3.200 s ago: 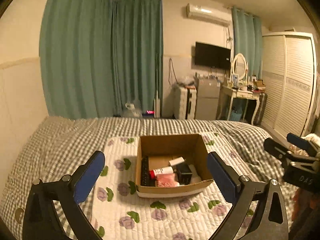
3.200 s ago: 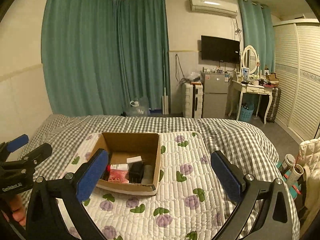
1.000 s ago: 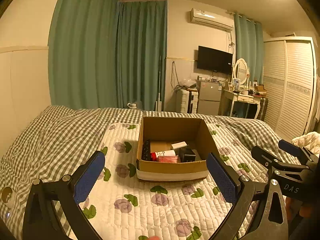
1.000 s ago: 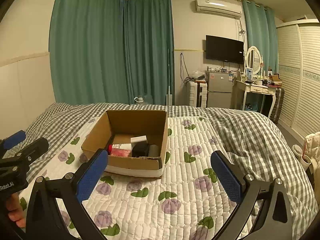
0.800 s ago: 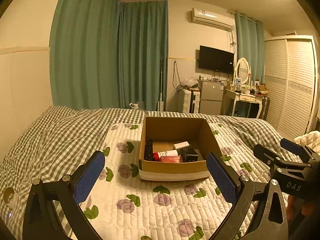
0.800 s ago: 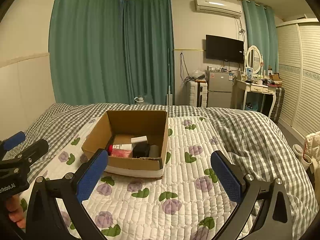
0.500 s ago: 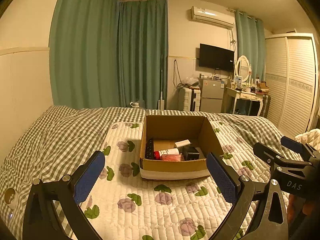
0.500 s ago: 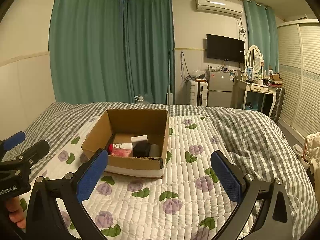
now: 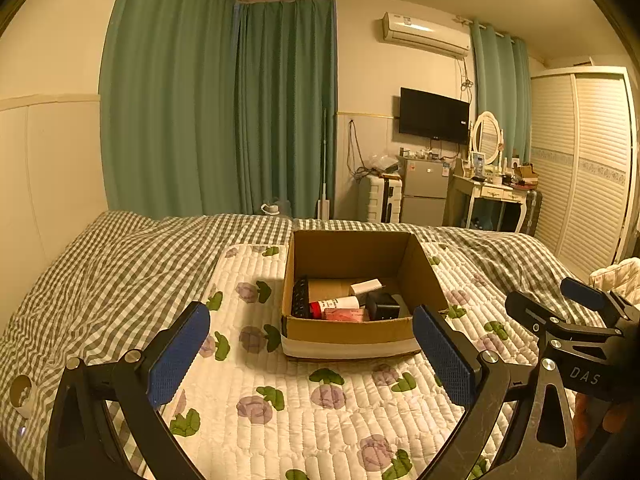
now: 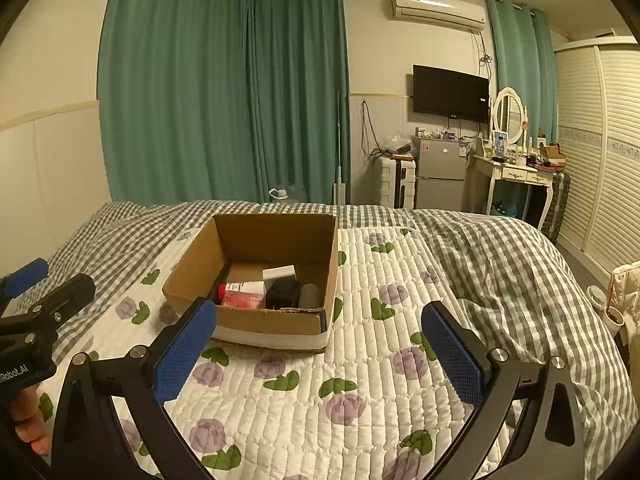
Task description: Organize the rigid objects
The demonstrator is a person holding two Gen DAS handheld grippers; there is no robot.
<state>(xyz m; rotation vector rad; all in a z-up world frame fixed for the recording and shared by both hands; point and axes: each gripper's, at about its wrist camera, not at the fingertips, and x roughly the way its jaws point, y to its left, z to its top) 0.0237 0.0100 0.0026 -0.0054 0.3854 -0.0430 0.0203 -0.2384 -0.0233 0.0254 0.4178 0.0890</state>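
Note:
An open cardboard box (image 9: 348,334) sits on a white quilted floral mat (image 9: 304,412) on the bed; it also shows in the right wrist view (image 10: 264,322). Inside lie a red-capped white tube (image 9: 334,304), a pink packet (image 9: 346,315), a black cube-shaped item (image 9: 382,306), a small white block (image 9: 366,286) and a black comb-like item (image 9: 300,300). My left gripper (image 9: 312,354) is open and empty, held short of the box front. My right gripper (image 10: 320,354) is open and empty, near the box's front right corner.
The bed has a grey checked cover (image 9: 120,264). Behind it hang green curtains (image 9: 216,120). A small fridge (image 9: 424,196), a suitcase (image 9: 380,200), a dressing table (image 9: 492,196) and a louvred wardrobe (image 9: 584,168) stand at the back right.
Both grippers dropped lower and nearer the bed over three seconds. In the last second they drift only slightly. Both stay open and empty.

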